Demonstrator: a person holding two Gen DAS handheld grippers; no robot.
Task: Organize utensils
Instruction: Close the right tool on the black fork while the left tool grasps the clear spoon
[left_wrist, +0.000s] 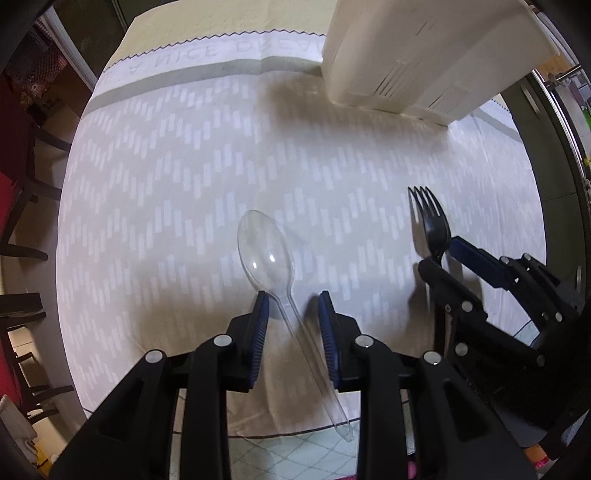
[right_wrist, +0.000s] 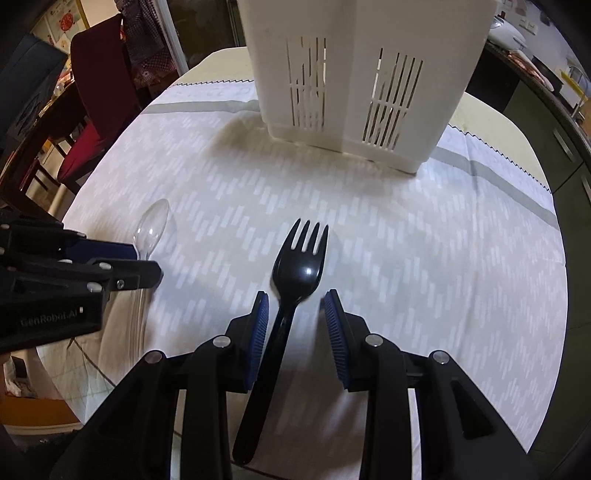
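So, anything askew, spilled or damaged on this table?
Nothing spilled or broken. The clear spoon and black fork lie flat on the tablecloth, each between an open gripper's pads, handle ends overhanging the table edge. The white caddy stands upright behind them.

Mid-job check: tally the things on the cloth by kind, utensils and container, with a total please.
Clear plastic spoon: 1
Black plastic fork: 1
White slotted utensil holder: 1
Total: 3, all on the patterned tablecloth.
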